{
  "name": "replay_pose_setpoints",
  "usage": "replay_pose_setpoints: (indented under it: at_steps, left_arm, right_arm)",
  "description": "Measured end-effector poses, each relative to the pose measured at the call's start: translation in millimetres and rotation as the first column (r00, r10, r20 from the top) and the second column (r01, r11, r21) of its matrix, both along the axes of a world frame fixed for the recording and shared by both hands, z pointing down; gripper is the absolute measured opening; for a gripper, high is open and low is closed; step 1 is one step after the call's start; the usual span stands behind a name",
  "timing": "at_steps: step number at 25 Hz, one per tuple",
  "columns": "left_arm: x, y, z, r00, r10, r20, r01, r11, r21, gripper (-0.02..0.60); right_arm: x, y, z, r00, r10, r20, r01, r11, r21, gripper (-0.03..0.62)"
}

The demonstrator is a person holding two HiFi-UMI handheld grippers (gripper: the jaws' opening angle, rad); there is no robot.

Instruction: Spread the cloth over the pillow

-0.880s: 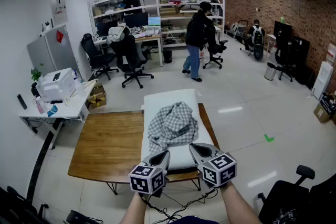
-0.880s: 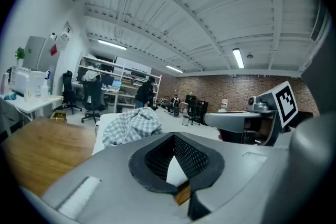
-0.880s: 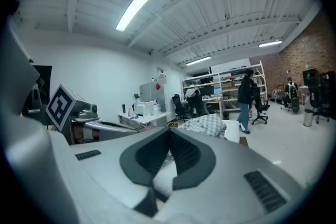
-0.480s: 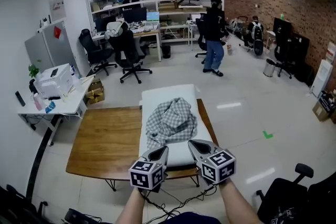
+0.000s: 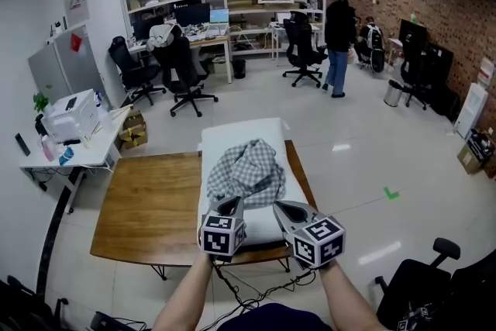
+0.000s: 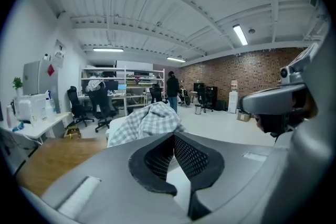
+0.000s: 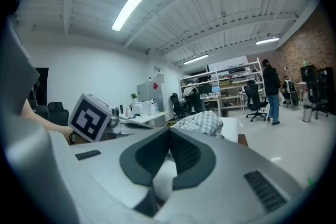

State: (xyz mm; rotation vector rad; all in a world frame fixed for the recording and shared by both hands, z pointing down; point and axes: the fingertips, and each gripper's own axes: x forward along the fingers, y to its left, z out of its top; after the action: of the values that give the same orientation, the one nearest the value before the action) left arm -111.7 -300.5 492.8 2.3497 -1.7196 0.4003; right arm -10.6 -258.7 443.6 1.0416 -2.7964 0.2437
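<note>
A long white pillow [image 5: 249,132] lies along the right side of a wooden table [image 5: 147,205]. A grey-and-white checked cloth [image 5: 246,169] sits crumpled in a heap on the pillow's middle; it also shows as the checked cloth [image 6: 147,120] and the checked cloth [image 7: 202,122] in the gripper views. My left gripper [image 5: 227,205] and right gripper [image 5: 282,210] hover side by side over the pillow's near end, just short of the cloth. Both are shut with nothing between their jaws.
A white side table [image 5: 71,143] with a printer stands to the left of the wooden table. Office chairs [image 5: 184,74], desks and shelving fill the back of the room. A person [image 5: 339,39] walks at the back right. A black chair [image 5: 434,283] is at lower right.
Both grippers have edged forward towards the cloth, the left one turning more upright. The person at the back has walked to the right. The view has shifted slightly.
</note>
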Motion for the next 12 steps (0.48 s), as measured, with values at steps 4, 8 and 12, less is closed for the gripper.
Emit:
replay_pose_setpoints:
  at_steps: [4,8,12]
  left_arm:
    - [0,-30,20,1.000,-0.010,0.023,0.011,0.998,-0.058,0.073]
    - [-12,-44,48,0.996,-0.078,0.038,0.081,0.992,-0.096,0.085]
    - [-18,-60,67,0.993,-0.108,0.042,0.113,0.984,-0.140,0.169]
  right_arm:
    - [6,-13,0,1.000,0.020,0.010,-0.020,1.000,-0.001,0.009]
    - [9,-17,10,1.000,0.029,0.005,-0.029,0.999,-0.022,0.009]
    - [14,-22,14,0.999,0.044,-0.001,-0.044,0.999,-0.024,0.009]
